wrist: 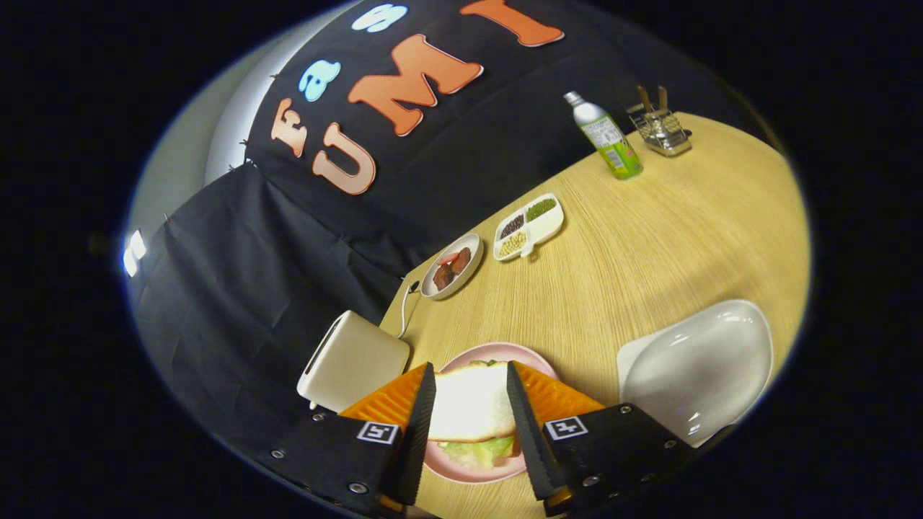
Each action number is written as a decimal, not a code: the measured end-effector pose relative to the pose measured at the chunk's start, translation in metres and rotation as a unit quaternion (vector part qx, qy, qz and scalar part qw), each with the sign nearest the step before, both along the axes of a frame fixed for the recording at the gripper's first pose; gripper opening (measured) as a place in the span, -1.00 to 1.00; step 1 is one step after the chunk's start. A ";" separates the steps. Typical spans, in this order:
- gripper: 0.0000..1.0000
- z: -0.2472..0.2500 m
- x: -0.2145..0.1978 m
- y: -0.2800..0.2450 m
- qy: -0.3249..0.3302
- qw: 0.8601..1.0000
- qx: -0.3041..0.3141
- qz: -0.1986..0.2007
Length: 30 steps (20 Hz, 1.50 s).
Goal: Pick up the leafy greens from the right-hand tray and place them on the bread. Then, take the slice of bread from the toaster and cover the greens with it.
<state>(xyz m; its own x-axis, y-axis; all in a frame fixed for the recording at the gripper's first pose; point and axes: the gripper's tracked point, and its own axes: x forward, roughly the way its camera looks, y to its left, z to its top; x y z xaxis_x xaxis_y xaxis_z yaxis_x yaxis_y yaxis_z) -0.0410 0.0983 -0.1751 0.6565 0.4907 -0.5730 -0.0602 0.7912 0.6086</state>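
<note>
Gripper view. Surface: pale wooden table [649, 245] against a black cloth wall. Gripper [470, 404]: fingers parted, flanking a slice of bread [469, 400]; contact with it cannot be told. Bread lies on leafy greens [476, 450] on a pink plate [497, 353], between the fingers. Toaster [353, 360]: just left of the fingers. White tray [703, 364]: right of them. Beyond: dish of meat [452, 265], divided dish [528, 225], bottle [606, 137], wire rack [660, 126].

bottle [607, 139] | utensil rack [662, 128] | divided dish [528, 226] | meat plate [452, 265]
</note>
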 end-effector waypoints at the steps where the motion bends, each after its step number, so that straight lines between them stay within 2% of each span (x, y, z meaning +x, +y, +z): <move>1: 0.25 0.005 0.003 -0.003 -0.017 1.000 -0.018 -0.001; 6: 0.54 0.040 0.020 -0.014 -0.109 0.990 -0.089 -0.016; 11: 0.62 0.080 0.033 -0.027 -0.218 0.958 -0.185 -0.036; 13: 0.67 0.095 0.035 -0.026 -0.250 0.945 -0.205 -0.042; 17: 0.69 0.106 0.039 -0.025 -0.290 0.925 -0.235 -0.073; 22: 0.69 0.119 0.037 -0.024 -0.336 0.891 -0.289 -0.097; 27: 0.71 0.114 0.035 -0.014 -0.351 0.880 -0.306 -0.099; 30: 0.71 0.113 0.033 -0.010 -0.356 0.877 -0.305 -0.103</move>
<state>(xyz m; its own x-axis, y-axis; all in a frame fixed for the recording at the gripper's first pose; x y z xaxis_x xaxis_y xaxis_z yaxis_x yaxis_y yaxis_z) -0.0081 0.0884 -0.0621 0.9933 0.0642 -0.0963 -0.0707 0.9954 -0.0654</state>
